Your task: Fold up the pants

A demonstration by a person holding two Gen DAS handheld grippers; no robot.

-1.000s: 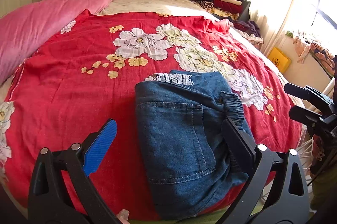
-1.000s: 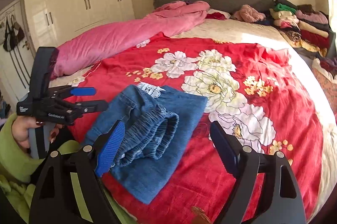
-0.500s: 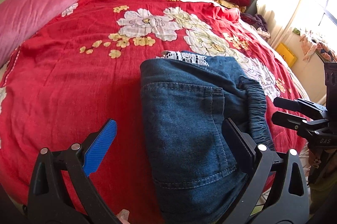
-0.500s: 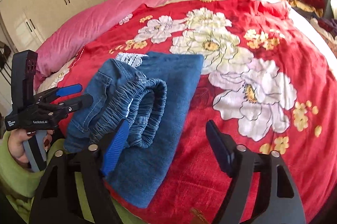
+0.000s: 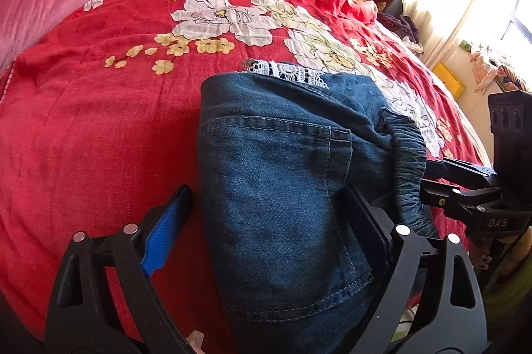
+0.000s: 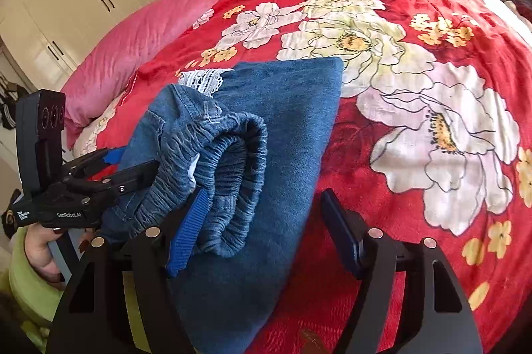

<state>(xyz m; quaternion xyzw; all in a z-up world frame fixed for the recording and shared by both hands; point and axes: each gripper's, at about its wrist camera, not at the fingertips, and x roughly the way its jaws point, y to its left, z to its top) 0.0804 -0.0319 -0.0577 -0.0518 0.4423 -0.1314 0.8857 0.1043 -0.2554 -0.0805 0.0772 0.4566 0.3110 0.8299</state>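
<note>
The folded blue denim pants [image 5: 286, 187] lie at the near edge of the red flowered bedspread [image 5: 99, 121]. The left gripper [image 5: 266, 214] stands wide open around them, holding nothing. The right gripper [image 6: 262, 221], also wide open and empty, is at the gathered elastic waistband [image 6: 226, 161]. I think the last fold is coming; both must close on the cloth first.

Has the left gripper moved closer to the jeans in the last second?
Yes. The left gripper has closed in toward the jeans, away from the wardrobe, and now reaches their waistband.
</note>
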